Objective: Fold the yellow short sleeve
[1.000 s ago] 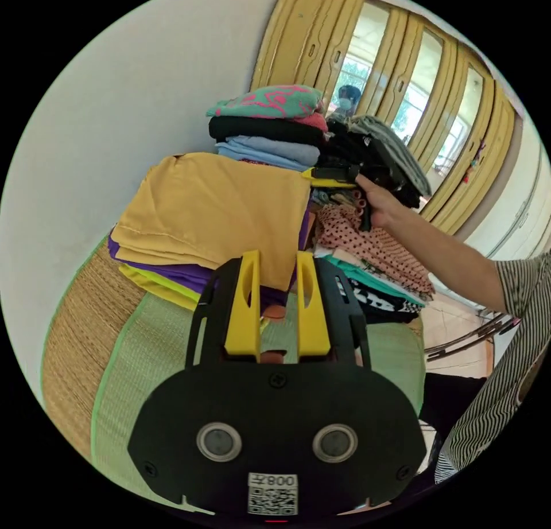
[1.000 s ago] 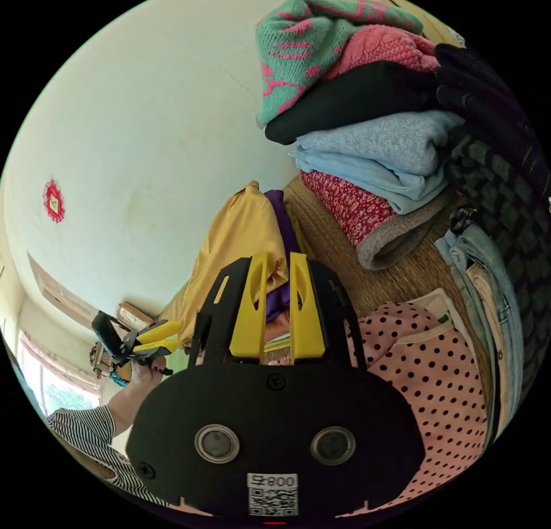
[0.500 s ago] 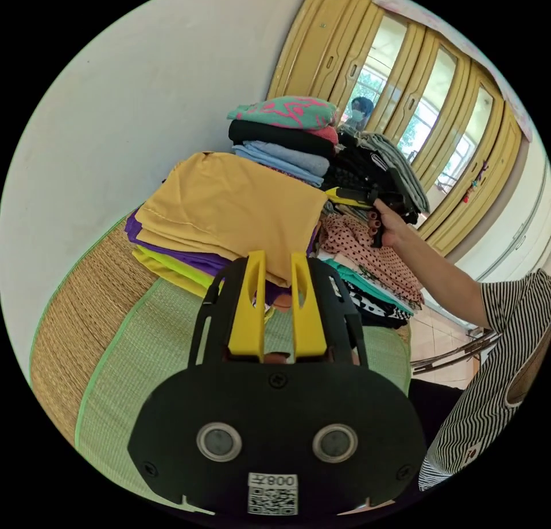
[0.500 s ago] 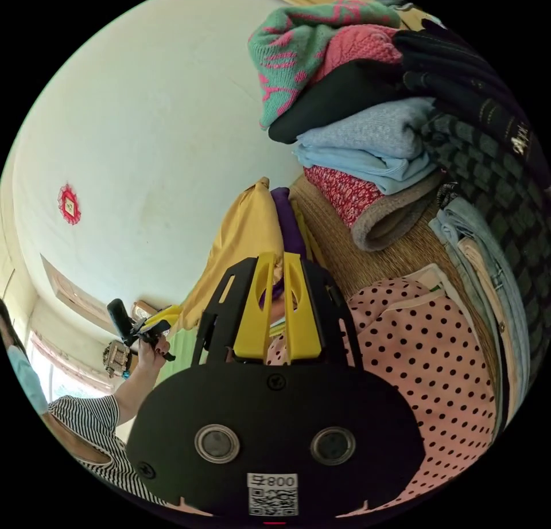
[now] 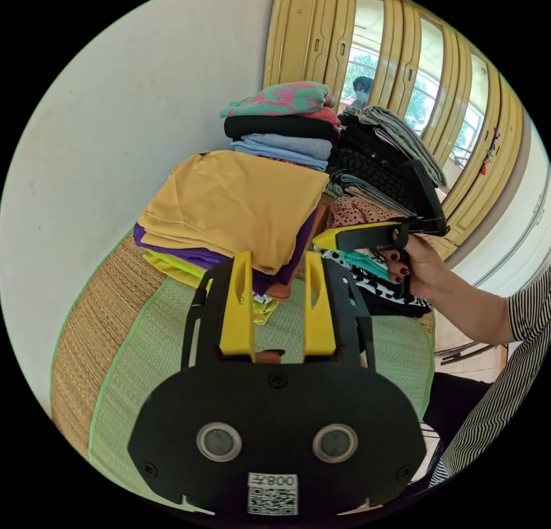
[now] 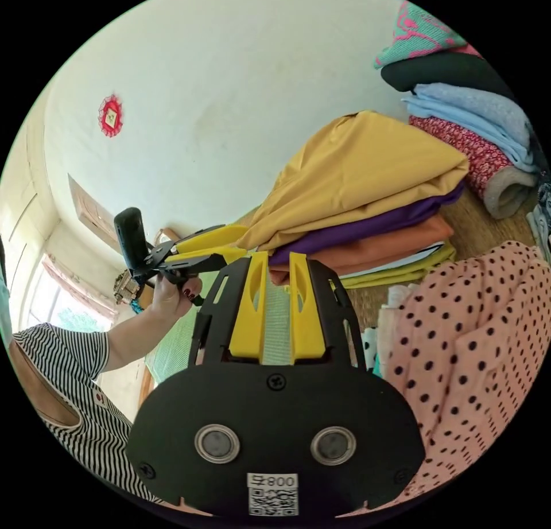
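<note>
The yellow short sleeve shirt (image 5: 229,205) lies folded on top of a low stack: purple garment (image 5: 224,259) under it, then an orange one (image 6: 367,248) and a lime-yellow one (image 5: 172,268). The stack rests on a green woven mat (image 5: 143,368).

Relation for the next move: in the left gripper view the shirt lies straight ahead of my left claw (image 5: 278,299), beyond the jaw tips and slightly higher. Its long axis runs from the near folded corner back toward the wall. The left claw's jaws stand well apart and hold nothing.

My right claw (image 6: 276,299) shows in the left gripper view (image 5: 338,239) just beside the shirt's near right corner. Its jaws stand close together with a narrow gap and grip nothing. In the right gripper view the shirt sits ahead and to the upper right of this claw.

I judge the right claw nearer to the corner, the left claw better aligned with the front edge.

Obstructions:
- A tall pile of folded knitwear (image 5: 281,121) stands behind the shirt, near its far edge.
- A pink polka-dot garment (image 6: 459,334) lies close on the right side.
- The white wall (image 5: 115,121) borders the far left side.

The shirt already looks folded flat; I see little folding left to do.
</note>
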`<state>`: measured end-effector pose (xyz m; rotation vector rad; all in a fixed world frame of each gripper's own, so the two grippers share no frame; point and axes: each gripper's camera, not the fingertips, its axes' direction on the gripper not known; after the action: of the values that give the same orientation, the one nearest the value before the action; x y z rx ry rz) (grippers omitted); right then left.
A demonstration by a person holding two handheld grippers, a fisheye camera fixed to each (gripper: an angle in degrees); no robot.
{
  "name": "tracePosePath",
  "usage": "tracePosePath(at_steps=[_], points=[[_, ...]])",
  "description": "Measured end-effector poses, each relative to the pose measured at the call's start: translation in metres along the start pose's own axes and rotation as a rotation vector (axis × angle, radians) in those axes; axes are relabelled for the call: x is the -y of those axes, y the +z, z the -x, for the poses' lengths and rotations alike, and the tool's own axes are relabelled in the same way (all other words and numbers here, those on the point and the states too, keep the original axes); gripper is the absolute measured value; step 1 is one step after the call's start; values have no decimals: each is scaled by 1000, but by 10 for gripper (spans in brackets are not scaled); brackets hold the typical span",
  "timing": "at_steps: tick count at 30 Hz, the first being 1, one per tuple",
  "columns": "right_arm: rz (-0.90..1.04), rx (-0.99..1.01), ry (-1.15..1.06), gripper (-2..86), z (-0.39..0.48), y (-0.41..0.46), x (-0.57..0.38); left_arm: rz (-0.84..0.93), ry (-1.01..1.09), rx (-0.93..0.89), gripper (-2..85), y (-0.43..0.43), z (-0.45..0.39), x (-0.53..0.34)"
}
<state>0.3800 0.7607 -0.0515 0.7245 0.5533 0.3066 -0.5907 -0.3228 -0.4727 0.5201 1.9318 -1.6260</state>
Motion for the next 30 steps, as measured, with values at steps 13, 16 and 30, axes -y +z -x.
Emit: tracePosePath(at_steps=[13, 16, 30], points=[[-45, 318, 96, 43, -36, 4, -5, 100, 251, 315, 88, 17, -71, -18], [-49, 355, 92, 30, -39, 0, -6, 83, 255, 345, 39, 11, -73, -19], [-30, 262, 100, 1, -25, -18, -76, 151, 301, 220, 60, -24, -80, -60]])
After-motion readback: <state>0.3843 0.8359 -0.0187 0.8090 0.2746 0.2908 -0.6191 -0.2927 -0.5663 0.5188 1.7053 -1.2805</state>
